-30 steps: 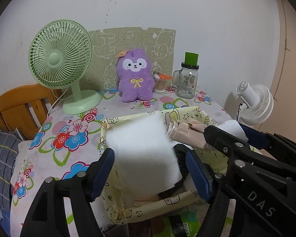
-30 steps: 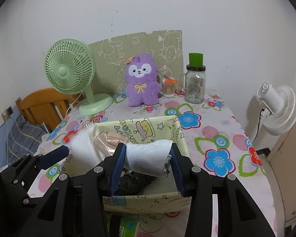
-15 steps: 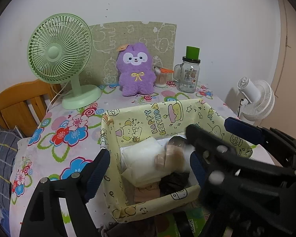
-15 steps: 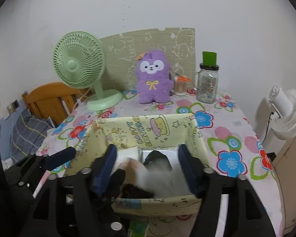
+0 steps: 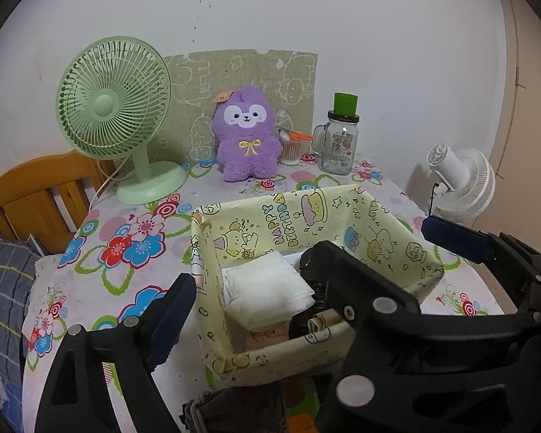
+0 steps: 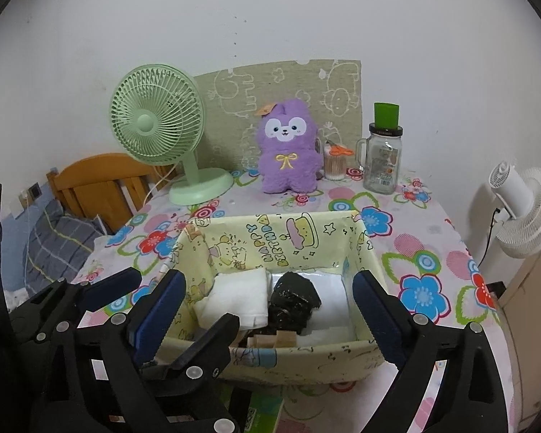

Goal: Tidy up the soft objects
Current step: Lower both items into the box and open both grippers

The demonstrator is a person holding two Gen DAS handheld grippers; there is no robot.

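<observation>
Low in both frames, the left gripper point(image 5: 256, 310) and right gripper point(image 6: 270, 310) have just been opening and stand spread, empty, over the yellow box point(image 6: 292, 238). Inside it lie a white folded cloth point(image 6: 234, 299) and a black bundle point(image 6: 294, 297). The box sits mid-frame on a floral tablecloth point(image 6: 425, 252); behind, against the white wall, stand a green fan point(image 6: 158, 122) and purple plush point(image 6: 288, 148).

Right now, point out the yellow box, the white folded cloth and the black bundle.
yellow box point(image 6: 270, 249), right wrist view, inner back wall.
white folded cloth point(image 6: 236, 297), right wrist view, top face.
black bundle point(image 6: 294, 297), right wrist view, middle.

White folded pad point(image 5: 267, 294) inside yellow box point(image 5: 396, 238)
</observation>
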